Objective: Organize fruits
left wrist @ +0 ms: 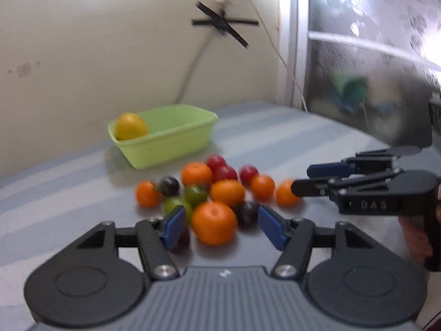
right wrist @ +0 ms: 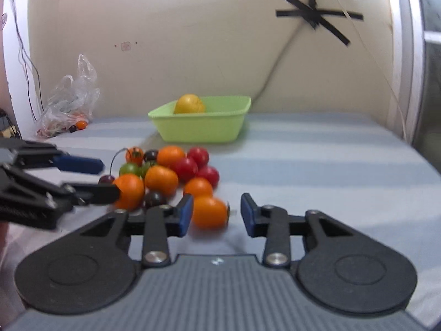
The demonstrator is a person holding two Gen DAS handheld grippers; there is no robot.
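Note:
A pile of small fruits lies on the striped cloth: several orange ones, red ones (left wrist: 224, 171), green ones (left wrist: 194, 194) and dark ones (left wrist: 168, 185). A green basket (left wrist: 179, 140) (right wrist: 204, 129) behind the pile holds a yellow fruit (left wrist: 130, 129) (right wrist: 189, 104). My left gripper (left wrist: 220, 224) is open around the nearest large orange fruit (left wrist: 214, 223), pads apart from it. My right gripper (right wrist: 216, 213) is open around an orange fruit (right wrist: 209, 211) at the pile's right end. Each gripper shows in the other's view, the right one (left wrist: 303, 178) and the left one (right wrist: 107, 178).
A clear plastic bag (right wrist: 70, 102) with a few small fruits lies at the far left by the wall. A cable and black tape (right wrist: 317, 16) hang on the wall behind the basket. A window frame (left wrist: 292, 55) stands at the right.

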